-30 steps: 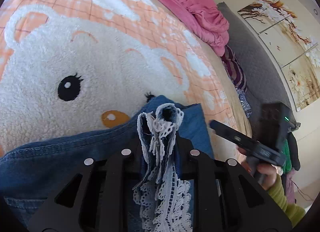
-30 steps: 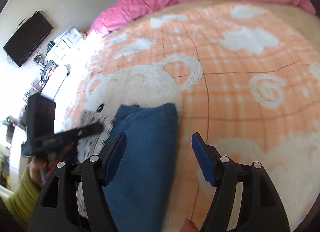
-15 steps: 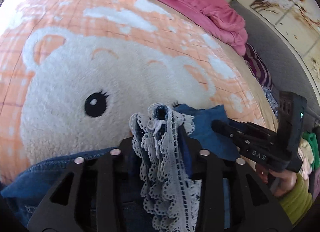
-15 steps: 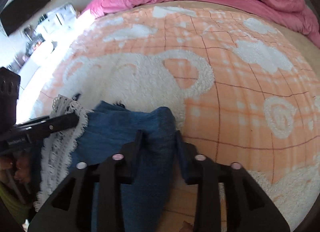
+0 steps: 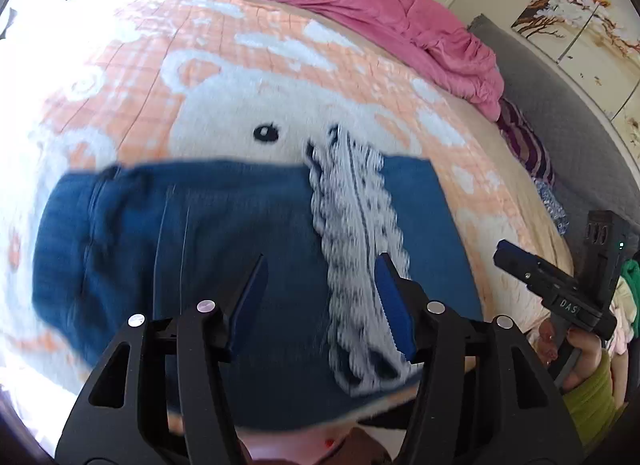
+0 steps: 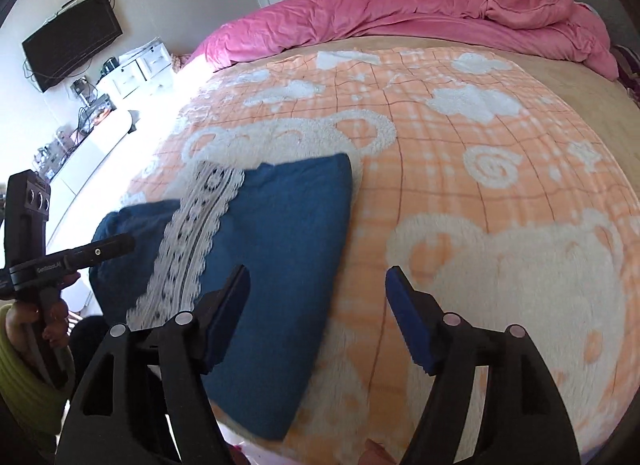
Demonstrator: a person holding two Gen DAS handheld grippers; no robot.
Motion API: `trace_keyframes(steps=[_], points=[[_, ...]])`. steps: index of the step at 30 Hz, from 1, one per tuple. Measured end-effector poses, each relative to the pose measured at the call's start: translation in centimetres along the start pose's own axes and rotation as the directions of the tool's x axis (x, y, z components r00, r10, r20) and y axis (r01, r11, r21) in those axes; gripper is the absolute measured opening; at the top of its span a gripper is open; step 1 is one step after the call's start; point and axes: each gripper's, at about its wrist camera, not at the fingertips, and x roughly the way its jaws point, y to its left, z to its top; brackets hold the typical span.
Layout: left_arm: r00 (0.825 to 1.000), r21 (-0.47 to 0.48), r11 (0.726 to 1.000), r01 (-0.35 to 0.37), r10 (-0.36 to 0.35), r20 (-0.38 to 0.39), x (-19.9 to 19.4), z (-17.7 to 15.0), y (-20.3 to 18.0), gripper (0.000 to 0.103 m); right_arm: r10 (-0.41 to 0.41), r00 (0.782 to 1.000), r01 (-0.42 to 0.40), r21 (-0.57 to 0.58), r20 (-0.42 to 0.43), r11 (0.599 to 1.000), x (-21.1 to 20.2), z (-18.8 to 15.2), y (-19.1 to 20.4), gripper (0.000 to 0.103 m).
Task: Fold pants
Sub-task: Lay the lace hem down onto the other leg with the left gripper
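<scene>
The blue denim pants (image 5: 208,249) lie folded on the orange bear blanket (image 5: 248,77), with a white lace hem (image 5: 356,233) across the top layer. They show in the right wrist view (image 6: 280,249) too, lace hem (image 6: 188,249) on their left part. My left gripper (image 5: 320,297) is open and empty just above the pants near the front edge. My right gripper (image 6: 318,297) is open and empty, above the pants' right edge. The right gripper also shows in the left wrist view (image 5: 560,289), held off the bed's right side. The left gripper shows in the right wrist view (image 6: 52,261).
A crumpled pink duvet (image 5: 360,1) lies along the far side of the bed. A grey headboard (image 5: 560,113) and striped cloth (image 5: 528,145) are at the right. A TV (image 6: 72,45) and white drawers (image 6: 136,69) stand left of the bed.
Both grippers let go of the pants and opened. The lace hem and the folded leg now lie flat on the pants. Both grippers pulled back toward the front edge.
</scene>
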Motion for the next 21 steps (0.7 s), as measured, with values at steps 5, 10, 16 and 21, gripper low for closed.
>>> trace_keyframes(steps=[5, 10, 16, 21], points=[[1.0, -0.005, 1.0, -0.014, 0.014, -0.027, -0.9, -2.6, -0.7, 0.053, -0.007, 1.0, 0.007, -0.013, -0.004, 1.0, -0.8, -2.1, 0.8, 0.069], [0.996, -0.024, 0.999, 0.021, -0.023, -0.088, 0.3, -4.6, -1.7, 0.053, -0.015, 1.0, 0.013, -0.058, -0.026, 0.998, -0.2, -3.2, 2.3, 0.069], [0.994, -0.02, 0.999, -0.044, 0.041, -0.1, 2.3, -5.7, -3.2, 0.021, -0.033, 0.998, 0.029, -0.09, -0.045, 0.996, 1.5, -3.3, 2.9, 0.071], [0.993, 0.124, 0.989, -0.082, 0.093, -0.078, 0.6, -6.8, -4.5, 0.011, -0.039, 0.996, 0.031, -0.103, -0.081, 0.994, 2.1, -4.7, 3.1, 0.071]])
